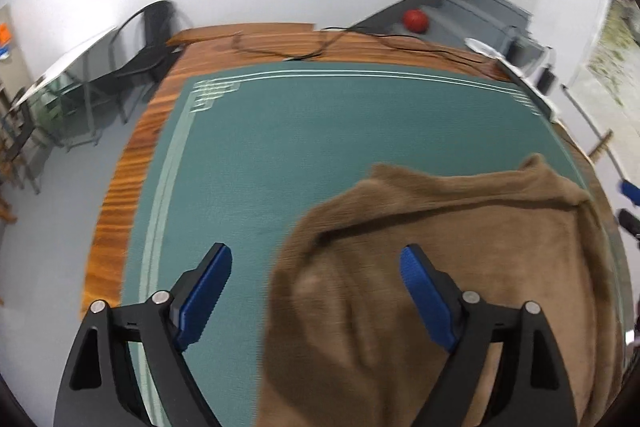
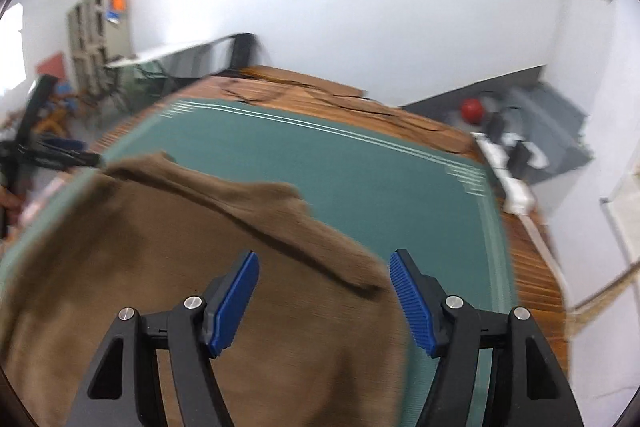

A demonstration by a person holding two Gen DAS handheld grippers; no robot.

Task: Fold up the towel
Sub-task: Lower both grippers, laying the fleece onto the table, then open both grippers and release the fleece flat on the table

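Fingers spread wide on our left gripper (image 1: 316, 291) and right gripper (image 2: 324, 297), holding nothing above the rumpled towel (image 1: 460, 267); next, we judge, pinching its edge.

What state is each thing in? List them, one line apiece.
Left gripper: open, empty, above the towel's left edge.
Right gripper: open, empty, above the towel's right edge.
Brown towel: rumpled, unfolded, lying on the mat.
Green mat: spread flat on the wooden table.
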